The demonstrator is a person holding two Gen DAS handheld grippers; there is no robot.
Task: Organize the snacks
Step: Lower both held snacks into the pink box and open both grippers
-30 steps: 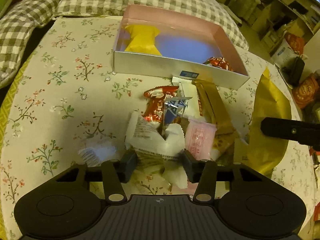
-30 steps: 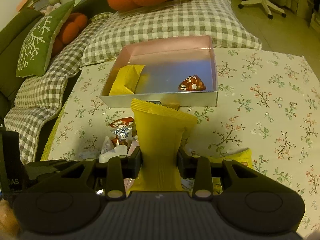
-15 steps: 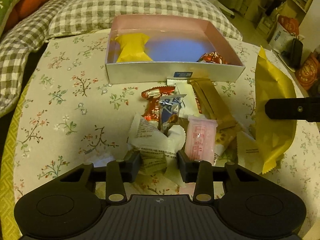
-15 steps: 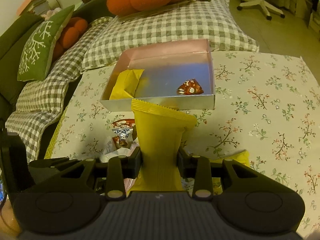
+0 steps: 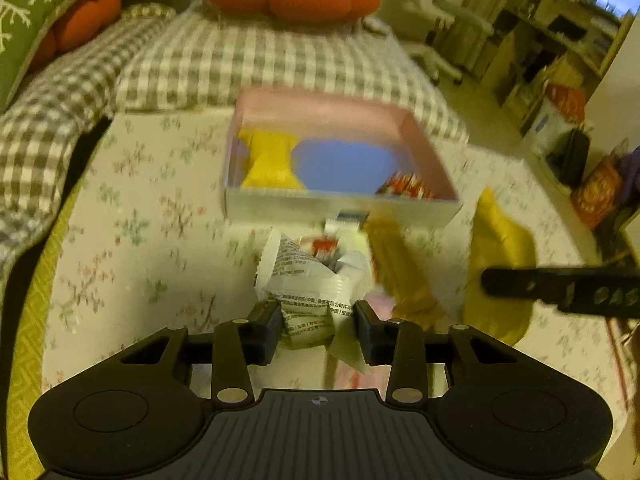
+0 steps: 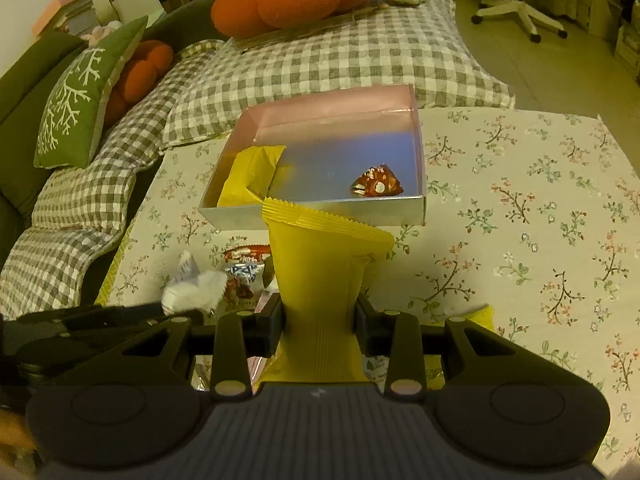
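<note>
The left gripper (image 5: 318,322) tilts steeply downward, its jaws pinched on a crumpled white printed snack wrapper (image 5: 308,280) raised off the loose pile of snacks (image 5: 396,276) beyond its tips. Beside it, the right gripper (image 6: 320,322) also angles down, clamping a tall yellow crimped packet (image 6: 320,264). Ahead of both sits the shallow pink-walled box (image 6: 418,148) on the floral tablecloth (image 6: 540,220).

Glossy foil yellow packet (image 6: 320,276), matt cardboard box (image 6: 320,216), floral cloth tablecloth (image 6: 540,220), w/ crinkly white wrapper (image 5: 308,280).
</note>
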